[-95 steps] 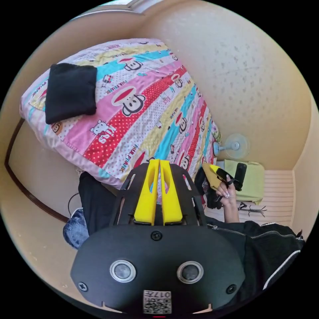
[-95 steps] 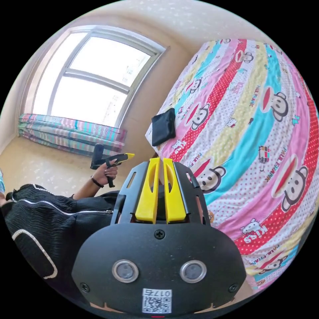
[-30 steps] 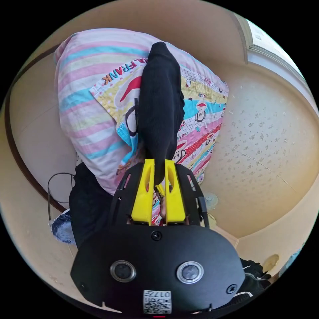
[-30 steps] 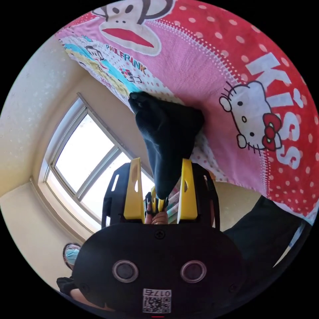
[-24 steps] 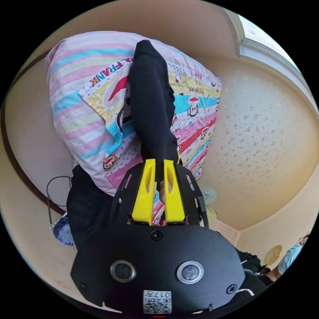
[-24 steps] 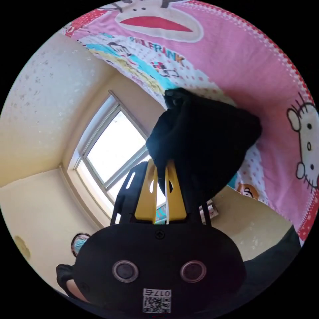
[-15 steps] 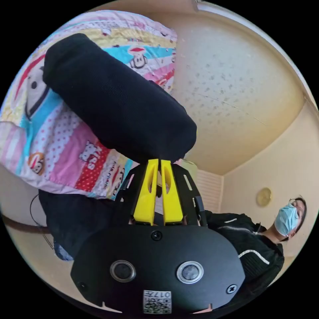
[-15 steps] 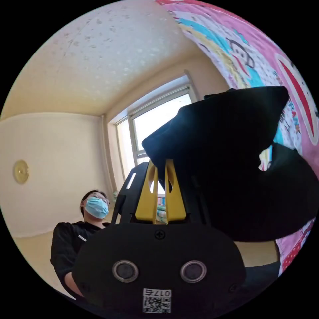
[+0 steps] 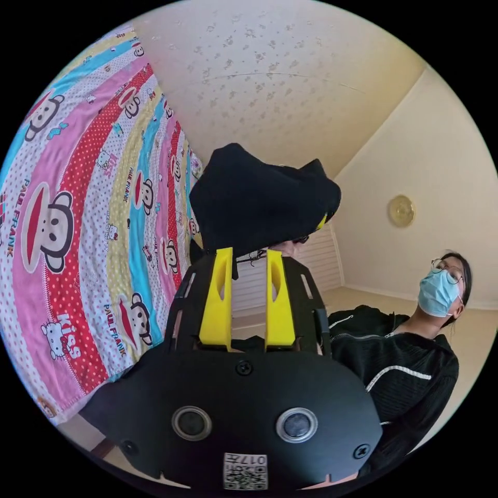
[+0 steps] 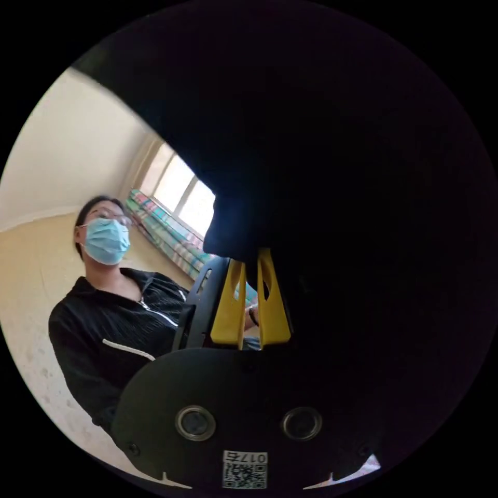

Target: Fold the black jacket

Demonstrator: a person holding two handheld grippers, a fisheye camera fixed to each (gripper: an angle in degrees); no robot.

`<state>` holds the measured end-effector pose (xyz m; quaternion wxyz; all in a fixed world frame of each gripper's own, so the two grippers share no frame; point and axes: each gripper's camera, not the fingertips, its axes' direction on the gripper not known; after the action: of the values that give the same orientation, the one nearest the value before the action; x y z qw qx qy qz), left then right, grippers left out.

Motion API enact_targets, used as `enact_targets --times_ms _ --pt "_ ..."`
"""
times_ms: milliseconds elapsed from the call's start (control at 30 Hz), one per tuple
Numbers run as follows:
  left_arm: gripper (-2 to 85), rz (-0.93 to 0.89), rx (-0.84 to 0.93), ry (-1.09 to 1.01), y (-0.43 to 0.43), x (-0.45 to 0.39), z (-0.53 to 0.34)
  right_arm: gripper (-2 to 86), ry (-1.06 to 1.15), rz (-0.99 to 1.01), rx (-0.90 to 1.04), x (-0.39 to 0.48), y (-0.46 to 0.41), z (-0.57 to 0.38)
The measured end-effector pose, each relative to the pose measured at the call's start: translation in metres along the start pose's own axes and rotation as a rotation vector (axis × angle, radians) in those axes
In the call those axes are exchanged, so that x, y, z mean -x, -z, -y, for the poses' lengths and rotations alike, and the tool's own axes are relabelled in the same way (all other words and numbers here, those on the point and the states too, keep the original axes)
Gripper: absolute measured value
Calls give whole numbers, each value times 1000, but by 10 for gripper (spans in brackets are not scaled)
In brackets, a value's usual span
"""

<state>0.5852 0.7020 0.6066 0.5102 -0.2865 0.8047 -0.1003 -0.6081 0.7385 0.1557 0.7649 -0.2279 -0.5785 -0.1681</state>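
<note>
Cream walls and a speckled floor (image 9: 290,67) frame a bed under a cartoon-print striped cover (image 9: 78,207); a person in a dark zipped top (image 9: 394,363) stands beside it, and a window (image 10: 181,192) with a striped bundle below it shows in the right gripper view.

Left gripper (image 9: 248,259): fingers (image 9: 217,301) now spread apart with nothing between them. Half a second ago they were nearly together at the edge of the black jacket (image 9: 259,202); they have let go.

Black jacket, still a compact folded bundle: three seconds ago it lay at a corner of the bed; it has since been lifted clear and hangs in the air above the left gripper, off the cover. A glimpse of yellow at the bundle's far edge is probably the right gripper.

Right gripper (image 10: 250,259): fingers (image 10: 231,306) close together, pinching an edge of the jacket (image 10: 337,181), which drapes over the lens and darkens most of that view.

Reading for the task: the garment is already folded small and is now carried by one gripper alone. Judged from this, the bundle is being moved or about to be shaken out; it could unfold under its own weight.
</note>
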Motion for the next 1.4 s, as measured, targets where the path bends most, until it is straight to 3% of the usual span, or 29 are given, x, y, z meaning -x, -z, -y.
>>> enact_targets --times_ms 233,333,467,667,800,867,933,1000,1133,1200,1267,1333,1400 --pt "98 167 31 228 -26 37 -42 68 -647 54 43 -217 -54 -148" --pt "101 278 38 325 -29 50 -66 99 -915 104 -78 -274 -70 -236" --pt "112 436 125 298 -57 71 -53 67 -773 437 -358 -265 -54 -299" --pt "155 612 225 126 -140 116 52 80 -740 127 -213 -222 27 -316" --pt "198 925 223 -94 -198 139 144 81 -683 95 -262 -198 67 -298" --pt "196 975 288 -124 -228 163 174 81 -639 101 -320 -187 82 -286" --pt "156 855 439 -38 -259 193 197 83 -626 116 -342 -184 85 -280" --pt "47 584 545 -47 -293 196 204 84 -601 135 -370 -180 87 -273" --pt "43 345 714 -198 -335 155 158 81 -448 134 -476 -153 94 -248" --pt "40 127 909 -167 -342 148 108 81 -390 105 -502 -143 96 -234" --pt "39 -22 954 -85 -331 151 74 82 -346 44 -454 -138 95 -208" --pt "39 -92 1007 -18 -315 157 42 85 -310 -38 -386 -137 91 -185" --pt "39 -28 1086 35 -289 166 11 91 -287 -137 -329 -142 89 -161"
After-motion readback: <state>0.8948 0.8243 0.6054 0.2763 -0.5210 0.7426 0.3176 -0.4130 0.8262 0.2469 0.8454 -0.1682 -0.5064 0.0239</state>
